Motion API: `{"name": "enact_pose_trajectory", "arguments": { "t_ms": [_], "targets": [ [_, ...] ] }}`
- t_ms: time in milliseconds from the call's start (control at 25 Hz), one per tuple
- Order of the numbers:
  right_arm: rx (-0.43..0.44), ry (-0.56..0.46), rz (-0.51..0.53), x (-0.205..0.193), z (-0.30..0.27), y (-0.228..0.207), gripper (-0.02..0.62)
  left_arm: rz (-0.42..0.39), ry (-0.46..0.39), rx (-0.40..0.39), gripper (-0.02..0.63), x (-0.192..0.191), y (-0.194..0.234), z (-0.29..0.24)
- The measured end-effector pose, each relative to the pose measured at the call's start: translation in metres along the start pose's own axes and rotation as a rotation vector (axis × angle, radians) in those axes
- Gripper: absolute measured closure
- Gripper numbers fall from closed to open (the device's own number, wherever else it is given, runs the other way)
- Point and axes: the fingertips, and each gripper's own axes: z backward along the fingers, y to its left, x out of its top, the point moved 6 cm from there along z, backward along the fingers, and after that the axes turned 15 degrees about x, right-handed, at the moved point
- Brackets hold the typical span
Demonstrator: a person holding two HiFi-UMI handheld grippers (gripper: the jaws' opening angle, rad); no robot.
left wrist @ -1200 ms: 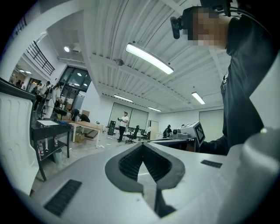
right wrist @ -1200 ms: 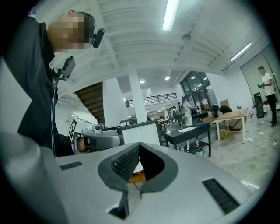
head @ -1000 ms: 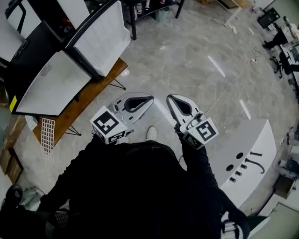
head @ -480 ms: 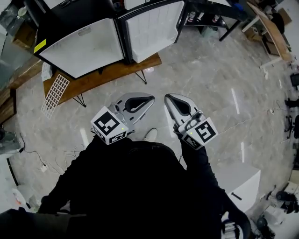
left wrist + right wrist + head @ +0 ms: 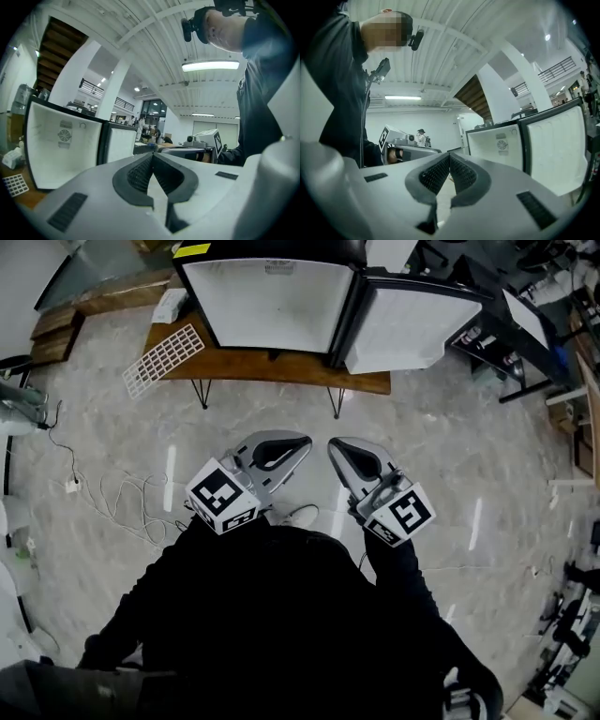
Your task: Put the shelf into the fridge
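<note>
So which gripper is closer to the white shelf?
Left. The left gripper is below and right of the shelf; the right gripper is further right, on the left gripper's far side.

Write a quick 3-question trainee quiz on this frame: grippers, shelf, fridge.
1. True or false: neither the left gripper nor the right gripper holds the shelf.
2. The right gripper's jaws are: A apart, B together with nothing between, C on the shelf.
3. Fill in: the fridge has its door standing ____.
Key: 1 true; 2 B; 3 open.
</note>
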Motion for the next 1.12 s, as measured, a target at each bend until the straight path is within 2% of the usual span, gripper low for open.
{"name": "enact_pose_trajectory", "arguments": {
  "t_ms": [360,680,920,1120],
  "targets": [
    [0.251,0.031,0.002,-0.008,-0.104,0.013,0.589,0.026,-0.045,0.261,0.6,-0.006,0.057,0.082],
    [0.43,0.076,0.001,-0.01,-0.222,0.034,0.589,0.051,-0.084,0.429,0.6,-0.007,0.127,0.16],
    [0.489,0.13,0.009,-0.011,-0.305,0.054,0.589,0.065,-0.118,0.503,0.6,-0.005,0.18,0.22],
    [0.516,0.162,0.004,-0.022,-0.374,0.057,0.588,0.098,-0.155,0.561,0.6,-0.013,0.242,0.258]
  ]
}}
